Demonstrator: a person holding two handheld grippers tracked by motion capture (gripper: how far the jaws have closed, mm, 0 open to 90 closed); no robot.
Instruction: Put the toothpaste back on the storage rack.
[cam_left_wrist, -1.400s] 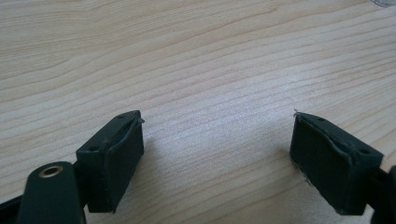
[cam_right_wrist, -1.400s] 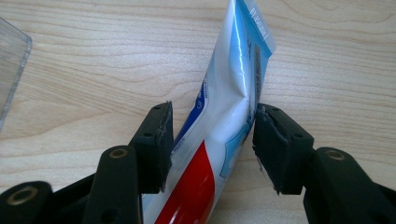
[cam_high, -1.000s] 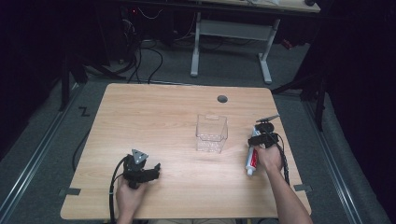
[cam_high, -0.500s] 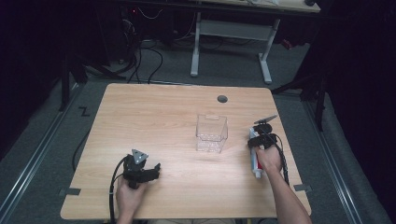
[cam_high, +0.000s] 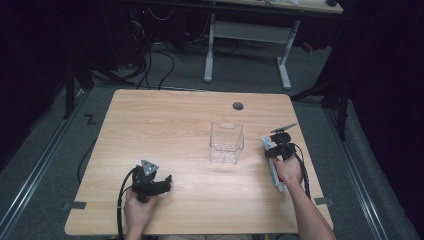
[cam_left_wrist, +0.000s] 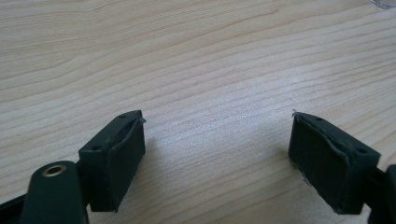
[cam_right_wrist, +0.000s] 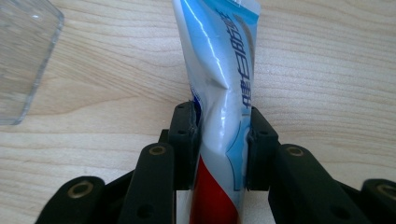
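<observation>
L tongs (cam_high: 162, 181) low w/ jaws wide apart, nothing betw them, L hand (cam_high: 136, 209) gripping from behind. R tongs (cam_right_wrist: 219, 140) just been closing, pads now pinching tube (cam_right_wrist: 222, 93); R hand (cam_high: 289, 171) behind.

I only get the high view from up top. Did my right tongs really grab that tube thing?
Observer: Yes. In the right gripper view the right tongs have just closed, and both pads squeeze the toothpaste tube so that it dents.
Kid: What does the tube look like up close?
Observer: White and light blue with blue writing, and red at the end nearer your hand.
Kid: And my left tongs?
Observer: In the left gripper view the left tongs stand wide open over the wooden table, with nothing between them.
</observation>
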